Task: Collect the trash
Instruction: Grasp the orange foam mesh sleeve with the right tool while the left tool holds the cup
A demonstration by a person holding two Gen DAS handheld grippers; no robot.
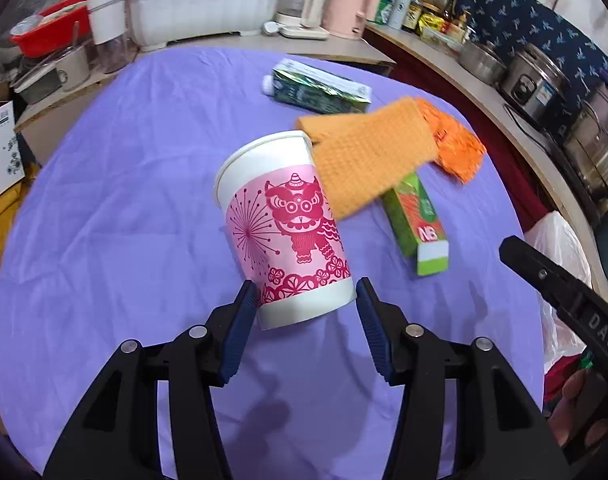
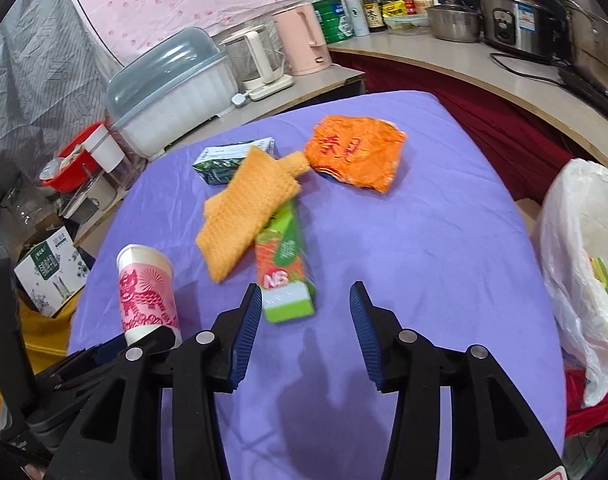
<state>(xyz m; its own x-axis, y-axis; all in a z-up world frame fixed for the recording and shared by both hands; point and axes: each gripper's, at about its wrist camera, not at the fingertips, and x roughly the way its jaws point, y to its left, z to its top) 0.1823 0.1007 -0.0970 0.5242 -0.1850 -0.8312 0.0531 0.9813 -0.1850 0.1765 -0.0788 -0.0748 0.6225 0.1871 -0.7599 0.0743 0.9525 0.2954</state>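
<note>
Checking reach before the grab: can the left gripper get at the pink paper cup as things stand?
Probably yes. The left gripper has its jaws apart on either side of the pink paper cup's base, pads not pressing, nothing between. The orange cloth only touches the rim.

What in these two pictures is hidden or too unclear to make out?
- Green carton: left wrist view, near end behind the orange cloth.
- Green NB box: right wrist view, far end under that cloth.
- White bag: right wrist view, cut off by the edge; contents mostly hidden.
- Paper cup: both views, inside unseen.
</note>
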